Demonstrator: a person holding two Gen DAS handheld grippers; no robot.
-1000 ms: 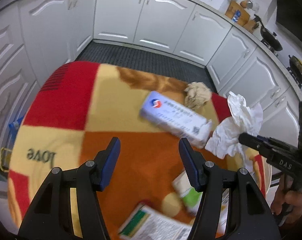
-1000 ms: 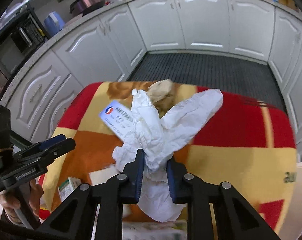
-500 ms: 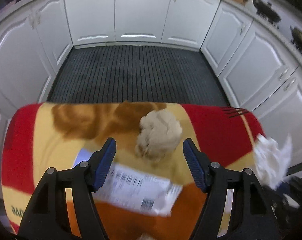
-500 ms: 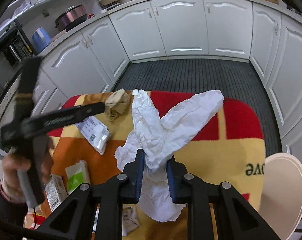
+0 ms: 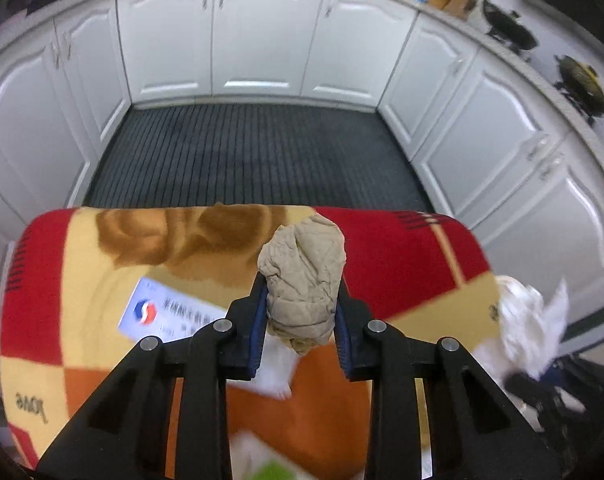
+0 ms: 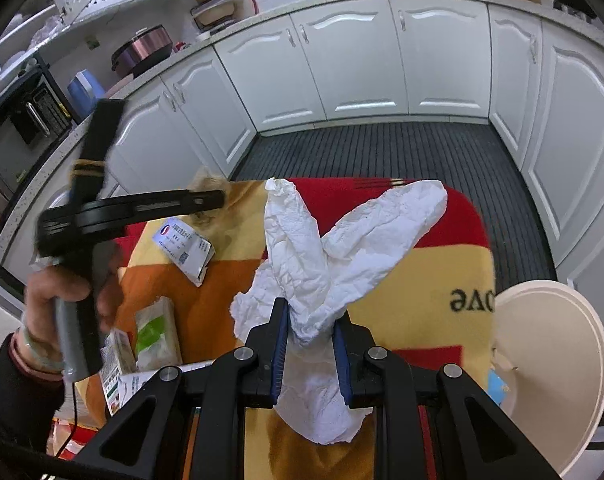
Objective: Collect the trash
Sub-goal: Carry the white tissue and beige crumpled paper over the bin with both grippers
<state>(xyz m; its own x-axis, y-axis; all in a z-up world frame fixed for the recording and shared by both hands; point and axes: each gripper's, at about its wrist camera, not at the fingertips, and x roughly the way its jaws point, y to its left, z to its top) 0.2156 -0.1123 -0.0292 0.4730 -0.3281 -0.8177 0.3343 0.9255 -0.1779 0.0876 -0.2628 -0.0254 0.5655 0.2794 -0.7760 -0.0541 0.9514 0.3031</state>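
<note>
My left gripper (image 5: pixel 302 304) is shut on a crumpled brown paper ball (image 5: pixel 304 276) near the far edge of the table with the red, yellow and orange cloth (image 5: pixel 402 248). In the right wrist view the left gripper (image 6: pixel 218 200) reaches over the far left of the table, the brown ball (image 6: pixel 208 178) blurred at its tip. My right gripper (image 6: pixel 312 316) is shut on a white crumpled tissue (image 6: pixel 334 248), held above the cloth (image 6: pixel 430 264). The tissue also shows at the right edge of the left wrist view (image 5: pixel 530 328).
A flattened white and blue carton (image 5: pixel 166 312) (image 6: pixel 184 246) lies on the cloth. A green and white packet (image 6: pixel 156 332) and other small boxes lie at the near left. A cream round bin (image 6: pixel 550 360) stands by the table's right. White cabinets surround a dark ribbed floor mat (image 5: pixel 254 152).
My left gripper moved forward over the brown paper ball and closed on it. My right gripper kept hold of the tissue and drew back and up, bringing the bin into view.
</note>
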